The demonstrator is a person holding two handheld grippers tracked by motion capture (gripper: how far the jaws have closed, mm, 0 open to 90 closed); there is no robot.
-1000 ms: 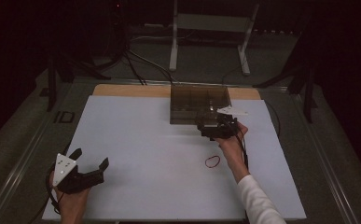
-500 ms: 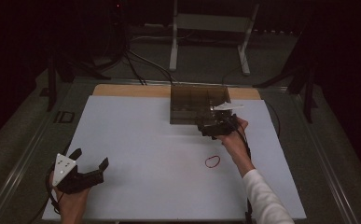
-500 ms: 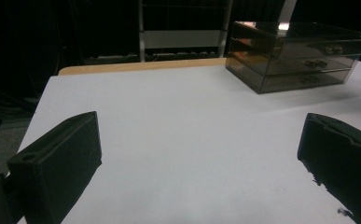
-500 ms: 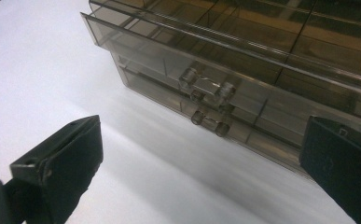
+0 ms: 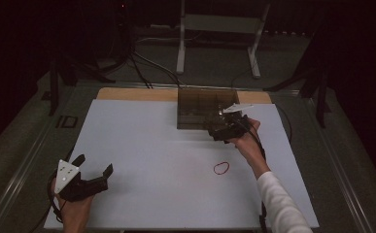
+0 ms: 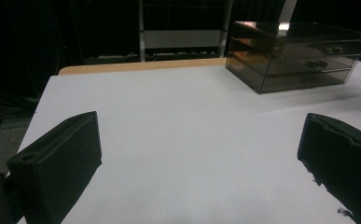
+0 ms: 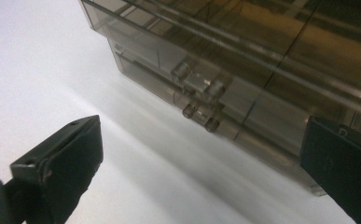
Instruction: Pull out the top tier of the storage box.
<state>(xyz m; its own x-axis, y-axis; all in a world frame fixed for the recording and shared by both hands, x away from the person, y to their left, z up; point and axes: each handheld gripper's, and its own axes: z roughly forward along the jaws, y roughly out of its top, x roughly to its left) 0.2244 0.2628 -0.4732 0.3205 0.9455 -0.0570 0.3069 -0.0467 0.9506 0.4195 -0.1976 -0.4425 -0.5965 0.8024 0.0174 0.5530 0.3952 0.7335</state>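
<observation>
Smoky drawer box [image 5: 201, 108]: back of white table [image 5: 142, 145]
Right gripper [image 7: 201, 154]: jaws apart, at drawers
Left gripper [image 6: 197, 158]: jaws apart, empty
Red band [image 5: 221, 168]: on table

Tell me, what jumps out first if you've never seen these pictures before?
Probably the smoky see-through drawer box at the far middle of the white table, with the right gripper held right up at its front, its fingers spread wide before the small clear drawer handles. Next comes the little red rubber band lying alone on the white, and the left gripper waiting open at the near left corner.
</observation>
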